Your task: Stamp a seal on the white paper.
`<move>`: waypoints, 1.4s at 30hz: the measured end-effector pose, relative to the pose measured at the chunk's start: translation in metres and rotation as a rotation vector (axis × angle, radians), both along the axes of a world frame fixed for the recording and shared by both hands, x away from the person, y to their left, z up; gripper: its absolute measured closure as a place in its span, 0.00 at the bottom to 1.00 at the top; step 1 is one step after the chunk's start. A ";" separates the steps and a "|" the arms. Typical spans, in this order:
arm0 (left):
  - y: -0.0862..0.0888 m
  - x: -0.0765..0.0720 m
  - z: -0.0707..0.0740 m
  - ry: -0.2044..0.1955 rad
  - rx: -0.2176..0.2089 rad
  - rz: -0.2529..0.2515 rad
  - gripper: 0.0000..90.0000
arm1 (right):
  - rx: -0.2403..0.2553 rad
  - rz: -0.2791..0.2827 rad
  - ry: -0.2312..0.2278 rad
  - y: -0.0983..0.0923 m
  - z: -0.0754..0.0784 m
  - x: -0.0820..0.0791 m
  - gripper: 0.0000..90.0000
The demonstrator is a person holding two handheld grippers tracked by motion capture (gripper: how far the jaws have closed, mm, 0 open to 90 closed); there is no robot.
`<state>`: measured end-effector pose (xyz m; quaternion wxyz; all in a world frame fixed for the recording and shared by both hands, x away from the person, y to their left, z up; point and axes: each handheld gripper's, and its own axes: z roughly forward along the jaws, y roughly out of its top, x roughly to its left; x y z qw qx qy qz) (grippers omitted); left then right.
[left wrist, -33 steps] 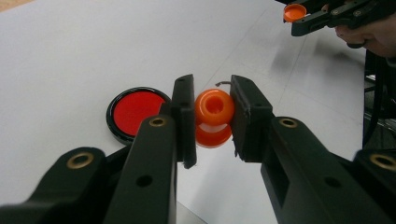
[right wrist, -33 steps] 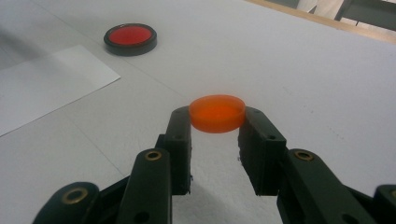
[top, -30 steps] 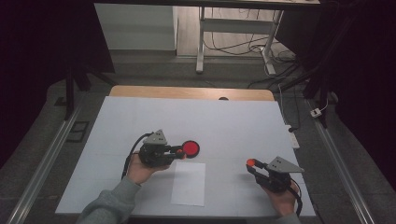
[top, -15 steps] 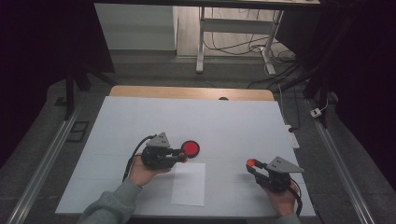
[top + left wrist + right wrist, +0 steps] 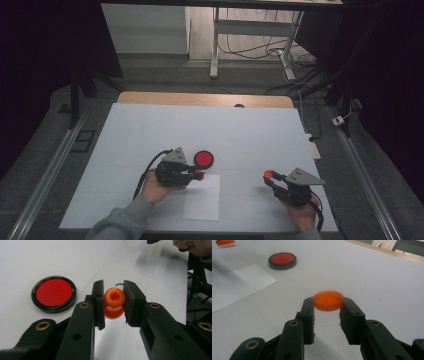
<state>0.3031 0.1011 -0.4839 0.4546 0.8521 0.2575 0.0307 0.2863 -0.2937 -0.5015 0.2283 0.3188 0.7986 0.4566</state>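
My left gripper (image 5: 113, 302) clamps an orange stamp (image 5: 114, 302), its knob toward the camera; my right gripper (image 5: 328, 305) pinches its orange cap (image 5: 328, 300). I judge inking next: red ink pad (image 5: 54, 293) beside the left jaws.

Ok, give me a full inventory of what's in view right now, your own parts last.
Orange stamp: one, orange, clamped in the left tool.
Orange cap: one, orange disc, clamped in the right tool.
Ink pad: one, red in a black rim, on the table beside the left tool.
Paper sheet: one, white, near table edge between the hands.
Table: one, white top.
Left tool: one, black, shut on the stamp.
Right tool: one, black, shut on the cap.
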 end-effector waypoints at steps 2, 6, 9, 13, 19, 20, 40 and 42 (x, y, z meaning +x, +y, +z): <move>-0.001 -0.002 -0.002 0.003 0.006 -0.007 0.80 | 0.000 -0.001 0.000 0.000 0.000 0.000 0.72; -0.003 -0.005 -0.004 0.007 0.012 -0.018 0.80 | -0.003 0.000 0.002 0.000 0.000 0.000 0.72; -0.004 -0.006 -0.006 0.010 0.015 -0.018 0.80 | -0.003 -0.001 0.002 0.000 0.000 0.000 0.72; -0.005 -0.006 -0.009 0.017 0.024 -0.020 0.80 | -0.003 -0.001 0.002 0.000 0.000 0.000 0.72; -0.007 -0.005 -0.015 0.016 0.032 -0.018 0.80 | -0.004 0.000 0.003 0.000 0.000 0.000 0.72; -0.007 -0.005 -0.016 0.015 0.036 -0.019 0.80 | -0.004 0.000 0.003 0.000 0.000 0.000 0.72; -0.015 -0.002 -0.033 0.040 0.086 -0.025 0.80 | -0.003 0.002 0.002 0.001 0.000 0.000 0.72; -0.015 -0.001 -0.034 0.042 0.091 -0.025 0.80 | -0.004 0.001 0.002 0.001 0.000 0.000 0.72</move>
